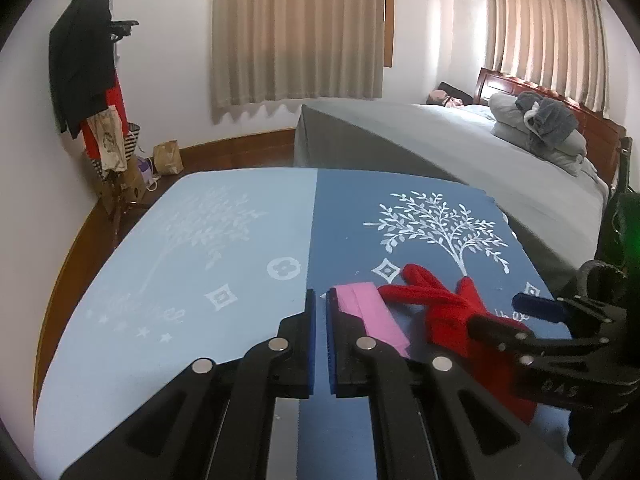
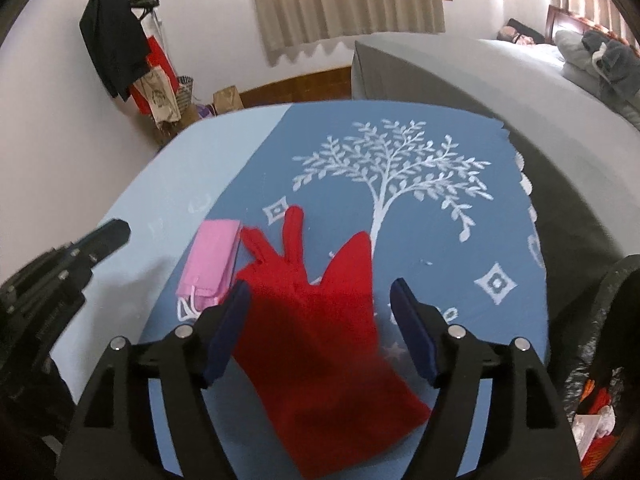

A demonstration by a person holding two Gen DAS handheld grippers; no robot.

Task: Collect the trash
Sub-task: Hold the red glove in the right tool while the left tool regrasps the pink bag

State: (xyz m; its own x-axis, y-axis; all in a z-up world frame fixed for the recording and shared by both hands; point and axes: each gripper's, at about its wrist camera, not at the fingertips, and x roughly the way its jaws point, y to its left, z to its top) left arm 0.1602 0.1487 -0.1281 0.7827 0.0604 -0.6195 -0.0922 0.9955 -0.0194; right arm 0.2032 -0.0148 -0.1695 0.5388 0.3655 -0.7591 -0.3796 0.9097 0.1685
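**Now: red glove lies between spread jaws**

Down on the blue tree-print cloth (image 2: 440,240) covering the counter, a red glove (image 2: 316,320) lies flat, its fingers pointing away. The right hand-held gripper (image 2: 320,332) stands wide apart above it, one pad on each side of the glove, with no pad pressing on it. A pink face mask (image 2: 212,260) lies just beside the glove, touching its fingers. The left hand-held gripper (image 1: 321,340) is closed with nothing between its pads, near the mask. A black bag (image 2: 600,340) holding scraps sits at the right edge.
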